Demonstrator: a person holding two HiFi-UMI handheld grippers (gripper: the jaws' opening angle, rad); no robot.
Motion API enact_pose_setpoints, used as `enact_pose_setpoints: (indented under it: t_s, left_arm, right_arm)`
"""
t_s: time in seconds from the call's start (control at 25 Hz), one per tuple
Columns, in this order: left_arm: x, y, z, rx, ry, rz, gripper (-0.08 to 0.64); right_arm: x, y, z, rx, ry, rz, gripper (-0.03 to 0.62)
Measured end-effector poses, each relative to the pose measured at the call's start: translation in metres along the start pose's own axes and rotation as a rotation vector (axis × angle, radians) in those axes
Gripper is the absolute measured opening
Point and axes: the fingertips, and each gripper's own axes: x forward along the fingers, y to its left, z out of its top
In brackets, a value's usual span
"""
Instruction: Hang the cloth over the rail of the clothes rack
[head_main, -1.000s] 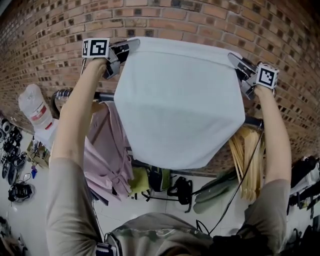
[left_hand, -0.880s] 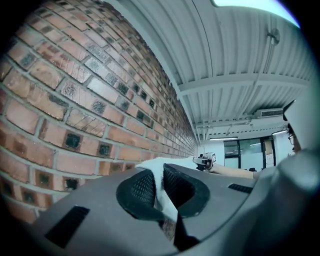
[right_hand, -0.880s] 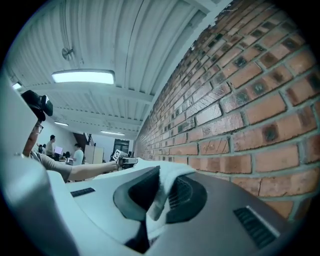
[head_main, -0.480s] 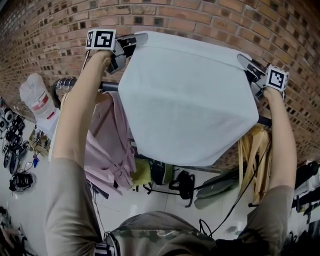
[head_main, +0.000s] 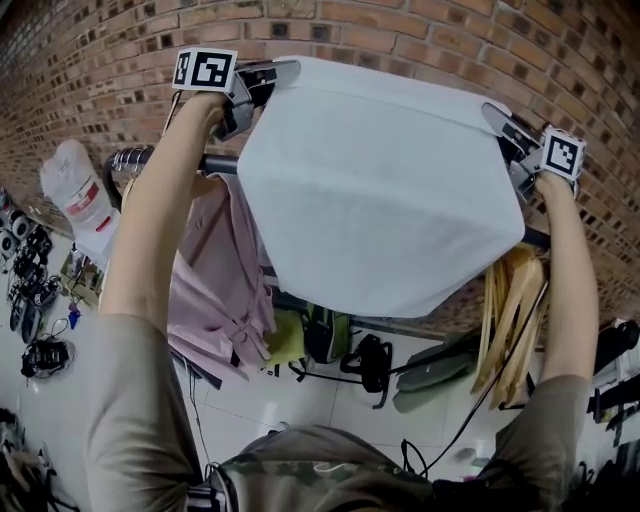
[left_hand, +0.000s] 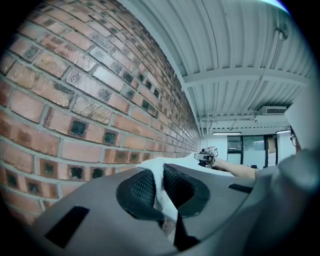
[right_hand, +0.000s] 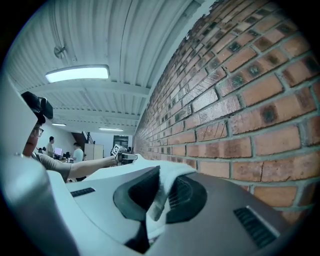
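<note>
**Item 1: cloth (head_main: 380, 190).** White, 1 piece. It was held spread by its 2 upper corners. The top edge was stretched taut close to the brick wall (head_main: 400, 40), and the rest hung down on the person's side.

**Item 2: left gripper (head_main: 272, 80).** The jaws were closed on the cloth's left corner, with a fold of fabric pinched between the ribbed pads.

**Item 3: right gripper (head_main: 500, 120).** It was likewise clamped, on the right corner.

**Item 4: rail (head_main: 215, 163).** Dark and horizontal, it was seen at either side of the cloth, its middle hidden behind the fabric. The cloth's top edge was held above it (contact between the 2 could not be determined). A pink garment (head_main: 215, 280) and wooden hangers (head_main: 510, 300) were noted to the left and right, with the cloth between them.

**Step in hand.** This was judged to be positioning above the rail; draping was not yet done.

**Next move.** The top edge would need to be carried past the rail towards the wall and lowered, corners kept level, so that fabric falls on both sides. Only then should the jaws be released.
</note>
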Motion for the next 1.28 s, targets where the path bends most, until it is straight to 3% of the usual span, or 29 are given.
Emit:
enact_pose_setpoints:
  t_s: [0.36,0.64,0.8,0.96,1.12,1.28]
  left_arm:
    - [0.007,-0.008,-0.002,0.012,0.011,-0.027,0.017]
    - [0.007,-0.013,-0.01,-0.105,0.021,-0.085,0.022]
    - [0.011,-0.016,-0.02,-0.129,0.075,-0.092,0.219]
    - [0.011,-0.017,-0.028,-0.12,0.112,-0.088,0.277]
    - [0.007,-0.004,-0.025,-0.102,0.104,-0.027,0.442]
    - [0.005,-0.001,-0.021,-0.076,0.087,-0.004,0.445]
  right_arm:
    - [-0.005,0.001,0.011,-0.039,-0.038,0.01,0.02]
    - [-0.002,0.006,0.0,0.035,-0.008,0.05,0.02]
    - [-0.001,0.007,-0.006,0.043,0.024,0.053,0.02]
    - [0.001,0.005,-0.013,0.065,0.06,0.037,0.02]
    - [0.002,0.008,-0.016,0.076,0.077,0.028,0.02]
    - [0.004,0.012,-0.025,0.073,0.123,0.03,0.02]
